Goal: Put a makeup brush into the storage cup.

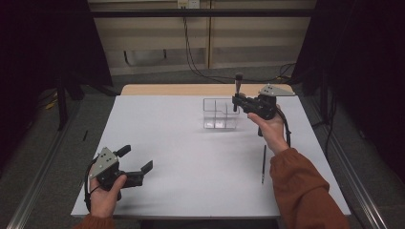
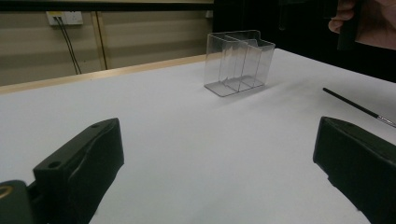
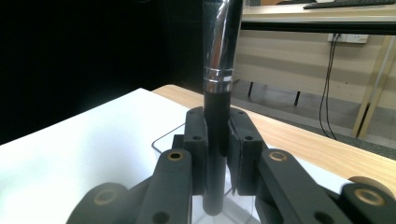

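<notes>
High view first: the right gripper (image 1: 237, 101) is raised over the far right part of the white worktop (image 1: 191, 157), holding a makeup brush (image 1: 238, 88) upright, bristle head up. It hangs just beside and above the right edge of a clear plastic organizer (image 1: 219, 114), a small box split into compartments. From the right gripper view the jaws are pinching the brush's black handle (image 3: 216, 140) just below the silver collar, and the handle's lower end points down at the organizer's rim (image 3: 161, 140).

The left gripper (image 1: 138, 164) sits low near the front left corner of the worktop, jaws spread with nothing between them, well apart from the organizer. A second, thin brush (image 1: 263, 164) lies flat on the worktop near the right forearm; it also shows in the left gripper view (image 2: 355, 106), beyond the organizer (image 2: 239, 63).

The step in hand looks like the carry: the brush is lifted and brought over the box, but not yet lowered in. Which compartment lies under the handle I cannot tell. The next move likely calls for lining the handle's tip over one open compartment, keeping the brush upright, then lowering until the end is well inside the walls before spreading the jaws. Clipping the thin clear wall could push the light box aside, so the descent should be slow and straight.
</notes>
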The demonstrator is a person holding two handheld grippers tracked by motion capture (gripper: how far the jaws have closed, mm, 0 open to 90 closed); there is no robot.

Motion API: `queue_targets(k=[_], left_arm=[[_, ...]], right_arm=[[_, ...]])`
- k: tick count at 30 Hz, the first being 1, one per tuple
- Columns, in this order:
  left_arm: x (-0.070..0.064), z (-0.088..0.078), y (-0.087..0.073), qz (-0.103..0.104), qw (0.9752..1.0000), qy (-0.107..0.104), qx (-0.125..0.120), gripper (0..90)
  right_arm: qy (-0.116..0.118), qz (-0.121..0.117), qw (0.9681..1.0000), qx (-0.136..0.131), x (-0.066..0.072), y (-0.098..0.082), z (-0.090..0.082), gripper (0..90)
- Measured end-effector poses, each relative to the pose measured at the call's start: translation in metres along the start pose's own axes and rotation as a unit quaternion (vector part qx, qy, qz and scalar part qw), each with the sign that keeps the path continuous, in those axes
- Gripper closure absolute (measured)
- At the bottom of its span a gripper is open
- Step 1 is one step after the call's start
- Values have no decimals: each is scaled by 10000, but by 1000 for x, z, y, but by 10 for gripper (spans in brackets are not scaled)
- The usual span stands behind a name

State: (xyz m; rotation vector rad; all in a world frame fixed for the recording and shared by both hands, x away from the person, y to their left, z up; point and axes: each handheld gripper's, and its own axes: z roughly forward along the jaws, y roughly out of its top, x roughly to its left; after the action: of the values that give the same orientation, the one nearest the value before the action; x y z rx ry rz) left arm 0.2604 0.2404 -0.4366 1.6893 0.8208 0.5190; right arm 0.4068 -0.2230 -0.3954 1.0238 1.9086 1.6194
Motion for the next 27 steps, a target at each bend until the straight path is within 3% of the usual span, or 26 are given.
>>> queue_targets(k=[9, 27], left_arm=[[-1, 0, 0, 20, 10000, -6, -4, 19], [0, 0, 0, 61, 10000, -35, -13, 21]], right_arm=[[-190, -39, 9998, 41, -2, 3, 12, 793], [-238, -14, 9996, 126, -10, -14, 23, 793]])
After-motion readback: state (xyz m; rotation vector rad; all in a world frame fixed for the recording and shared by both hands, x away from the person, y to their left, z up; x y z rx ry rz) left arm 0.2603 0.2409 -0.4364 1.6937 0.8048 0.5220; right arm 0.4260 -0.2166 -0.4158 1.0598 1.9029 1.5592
